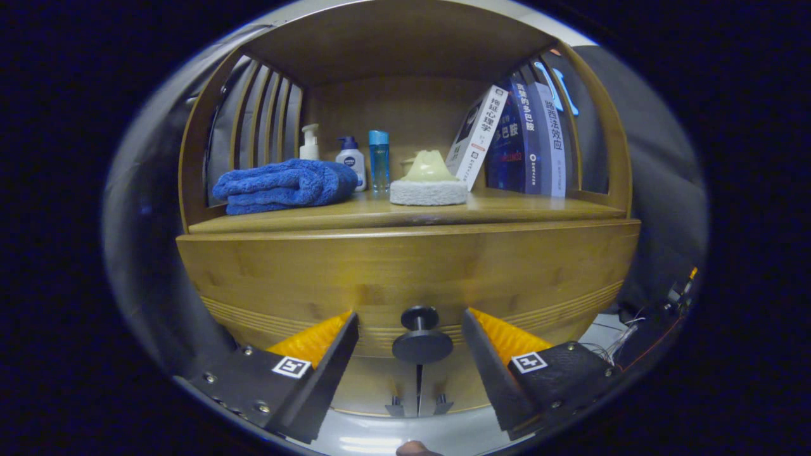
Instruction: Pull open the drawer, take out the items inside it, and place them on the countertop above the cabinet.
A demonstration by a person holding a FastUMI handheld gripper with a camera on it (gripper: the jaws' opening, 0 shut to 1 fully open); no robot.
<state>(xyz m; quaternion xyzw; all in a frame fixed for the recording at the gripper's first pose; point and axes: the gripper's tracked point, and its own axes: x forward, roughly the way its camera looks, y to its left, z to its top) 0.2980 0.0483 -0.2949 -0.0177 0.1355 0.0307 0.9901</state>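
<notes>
A wooden cabinet stands right in front of me, its shut drawer front [405, 266] spanning the width. A dark round knob [421, 335] sticks out of the drawer's lower middle. My gripper [410, 329] is open, one finger on each side of the knob, with gaps between pads and knob. The countertop [507, 206] lies above the drawer, under a wooden shelf roof. What the drawer holds is hidden.
On the countertop lie a folded blue towel [285, 185], a white pump bottle [309, 142], a white bottle with a dark cap [350, 159], a blue bottle [379, 158], a pale sponge-like pad [429, 183] and leaning books [513, 139]. Slatted sides close the shelf.
</notes>
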